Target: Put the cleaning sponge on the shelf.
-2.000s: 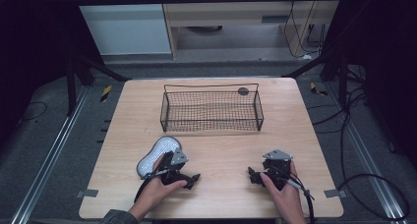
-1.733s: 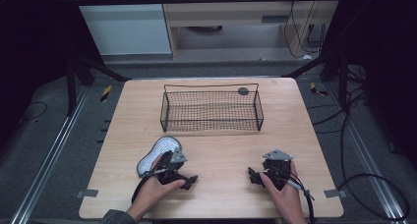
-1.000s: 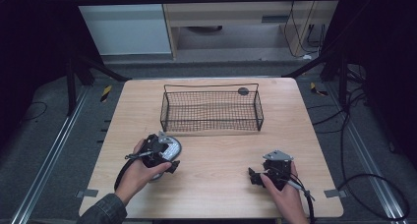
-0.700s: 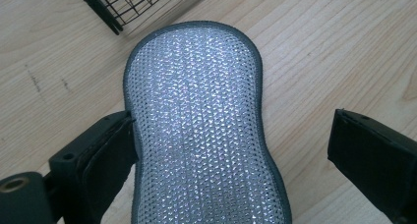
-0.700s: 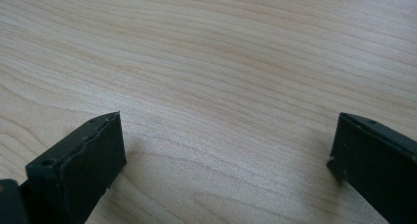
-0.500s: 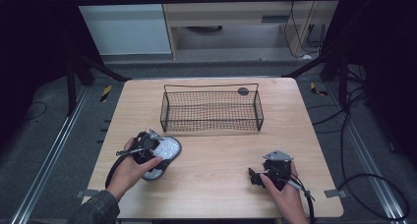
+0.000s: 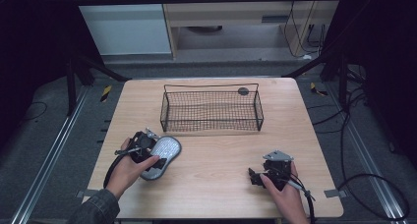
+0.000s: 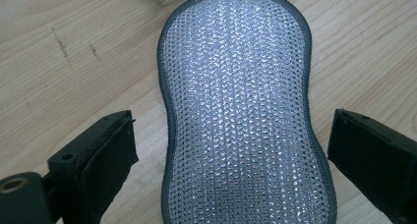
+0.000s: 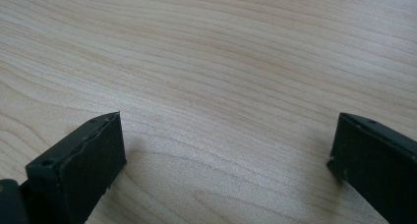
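Here, near the left front part of the pale wooden table (image 7: 221, 150), the left gripper (image 7: 147, 148) is held over a silver, peanut-shaped mesh scrubbing pad with a grey border (image 7: 161, 156), which lies flat on the wood. In the left gripper view the pad (image 8: 243, 111) is seen lengthwise between the two black jaws, which are spread wide; a strip of bare wood is left between each jaw and the pad's narrowed waist, so the pad is straddled but not clamped. The pad is placed well inside the table's left and front edges, and open wood is left around it on the sides that can be seen.

Farther back, at the middle of the table, a black rectangular wire basket (image 7: 211, 111) is set with its long side across; nothing is seen inside it, the wood grain being visible through its mesh floor. A small dark round disc (image 7: 243, 91) lies just behind its far rim. A broad bare stretch of table is left between the basket's front wall and both grippers.

At the right front, the right gripper (image 7: 268, 175) is held low near the front edge, well apart from the pad. In the right gripper view its jaws are spread wide over bare wood (image 9: 236, 76), with nothing between them.
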Motion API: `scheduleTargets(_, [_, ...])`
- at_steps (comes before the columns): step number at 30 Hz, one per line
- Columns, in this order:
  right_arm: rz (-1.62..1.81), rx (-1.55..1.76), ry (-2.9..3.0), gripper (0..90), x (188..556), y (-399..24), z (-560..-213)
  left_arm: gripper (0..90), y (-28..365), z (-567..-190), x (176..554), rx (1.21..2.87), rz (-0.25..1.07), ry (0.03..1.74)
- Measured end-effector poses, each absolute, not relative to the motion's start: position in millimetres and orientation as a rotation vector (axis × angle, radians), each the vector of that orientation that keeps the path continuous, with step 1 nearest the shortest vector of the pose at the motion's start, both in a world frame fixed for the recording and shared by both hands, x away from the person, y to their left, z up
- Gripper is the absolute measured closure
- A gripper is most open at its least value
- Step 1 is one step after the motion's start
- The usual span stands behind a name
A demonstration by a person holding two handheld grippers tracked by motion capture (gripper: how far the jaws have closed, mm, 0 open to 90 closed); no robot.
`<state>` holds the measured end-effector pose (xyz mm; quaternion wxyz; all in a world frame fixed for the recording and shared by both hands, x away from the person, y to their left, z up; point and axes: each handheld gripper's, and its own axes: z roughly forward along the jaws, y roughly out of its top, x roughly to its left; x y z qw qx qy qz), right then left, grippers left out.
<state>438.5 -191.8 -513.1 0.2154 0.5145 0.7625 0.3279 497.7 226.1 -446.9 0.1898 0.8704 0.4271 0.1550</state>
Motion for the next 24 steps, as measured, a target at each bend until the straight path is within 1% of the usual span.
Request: scheduleTargets(24, [0.908,1.423,2.116,0.4,439,-192,-513,3.6,227,-465,500,2.462,0.403,1.218])
